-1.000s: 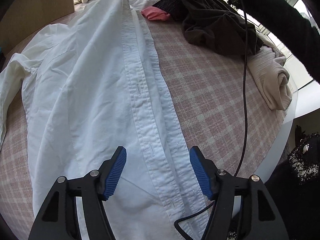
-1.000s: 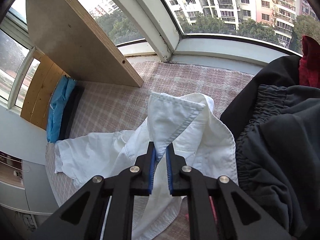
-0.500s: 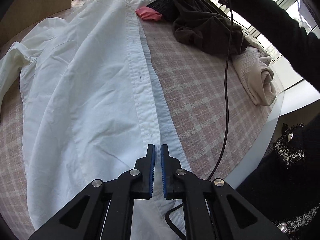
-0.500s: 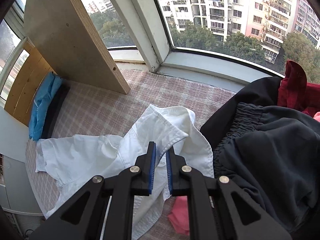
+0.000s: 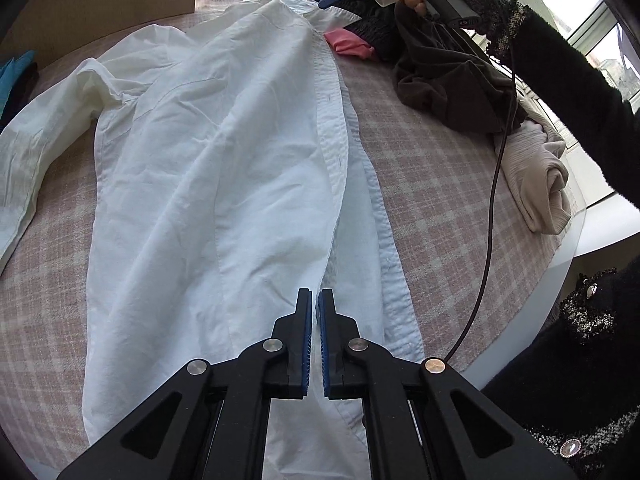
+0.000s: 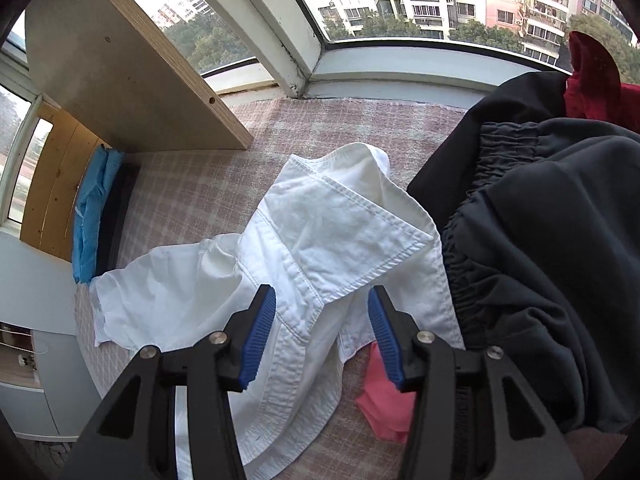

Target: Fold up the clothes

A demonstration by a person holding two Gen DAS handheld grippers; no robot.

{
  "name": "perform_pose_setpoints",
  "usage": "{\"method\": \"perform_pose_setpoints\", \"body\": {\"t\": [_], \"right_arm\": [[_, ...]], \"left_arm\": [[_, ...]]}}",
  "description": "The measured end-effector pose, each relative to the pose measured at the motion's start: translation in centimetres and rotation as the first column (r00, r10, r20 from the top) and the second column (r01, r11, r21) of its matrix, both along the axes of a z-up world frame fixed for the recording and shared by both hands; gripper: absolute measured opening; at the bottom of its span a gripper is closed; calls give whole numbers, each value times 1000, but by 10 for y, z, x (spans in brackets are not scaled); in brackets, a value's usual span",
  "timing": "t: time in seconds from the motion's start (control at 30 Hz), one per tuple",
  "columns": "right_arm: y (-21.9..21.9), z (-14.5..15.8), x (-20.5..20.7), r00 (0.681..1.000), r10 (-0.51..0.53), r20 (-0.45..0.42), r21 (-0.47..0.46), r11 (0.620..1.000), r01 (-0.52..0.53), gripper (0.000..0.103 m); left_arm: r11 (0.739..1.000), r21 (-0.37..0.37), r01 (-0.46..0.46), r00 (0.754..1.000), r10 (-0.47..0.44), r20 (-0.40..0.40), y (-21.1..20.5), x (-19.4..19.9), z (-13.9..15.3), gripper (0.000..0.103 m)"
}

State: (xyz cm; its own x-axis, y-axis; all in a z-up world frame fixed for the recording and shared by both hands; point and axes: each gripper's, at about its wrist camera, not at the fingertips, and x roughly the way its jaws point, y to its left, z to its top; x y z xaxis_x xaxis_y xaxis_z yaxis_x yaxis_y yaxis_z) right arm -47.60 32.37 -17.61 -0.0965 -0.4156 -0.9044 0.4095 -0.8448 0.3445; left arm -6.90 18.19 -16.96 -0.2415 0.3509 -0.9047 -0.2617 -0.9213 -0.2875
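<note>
A white shirt (image 5: 208, 168) lies spread across the checked worktop (image 5: 432, 184), filling the middle of the left wrist frame. At lower centre the left tool (image 5: 314, 312) is clamped tight on the shirt's front edge. The right tool (image 6: 322, 300) stands wide apart over the collar (image 6: 340, 224) (gripping nothing), dark clothes (image 6: 540, 240) at right.

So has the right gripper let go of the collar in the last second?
Yes. The right gripper was shut on the collar and now stands open; the collar lies lower in view, farther below the window corner.
</note>
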Motion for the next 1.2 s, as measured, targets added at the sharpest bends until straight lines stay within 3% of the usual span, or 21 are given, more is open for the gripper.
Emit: {"method": "perform_pose_setpoints", "body": {"t": [0.1,0.2,0.3,0.5,0.67,0.8,0.83,0.9,0.97,1.07,1.13,1.2], "right_arm": [[-3,-17,-9,999,-31,27,23,999,30,48],[1,-24,-16,994,-81,69,-62,994,86,47],[-4,-7,-12,999,-49,-22,-96,994,46,3],[-26,33,-6,998,13,-60,-225,974,-26,3],[-79,43,-8,991,105,-77,-203,972,-119,3],[-122,34,-13,989,140,-39,-214,966,-145,3],[-133,29,-15,989,144,-27,-215,965,-146,3],[-154,19,-18,980,196,27,-180,966,-188,6],[-165,15,-19,963,259,78,-94,963,-252,21],[-146,38,-23,950,311,4,-76,948,-310,31],[-122,49,-31,947,319,-48,-21,947,-320,51],[-99,50,-39,938,326,-113,105,943,-315,52]], "left_arm": [[1000,-5,0,1000,0,-3,-3,1,2,3],[1000,0,1,1000,-2,-7,-3,2,3,3],[1000,6,0,1000,0,-12,-4,4,4,3],[996,14,-85,996,85,-24,-31,14,7,3],[983,-7,-182,983,182,-5,-61,27,3,0],[992,5,-123,992,123,-16,-36,23,7,0],[995,10,-101,995,101,-24,-26,20,10,5],[998,13,-57,997,58,-46,-7,15,17,11],[999,15,-31,997,32,-73,8,10,27,12],[1000,22,12,995,-10,-101,24,-4,38,16],[999,18,33,994,-30,-109,28,-16,42,16],[999,-24,45,992,-48,-116,30,-35,42,16]]}}
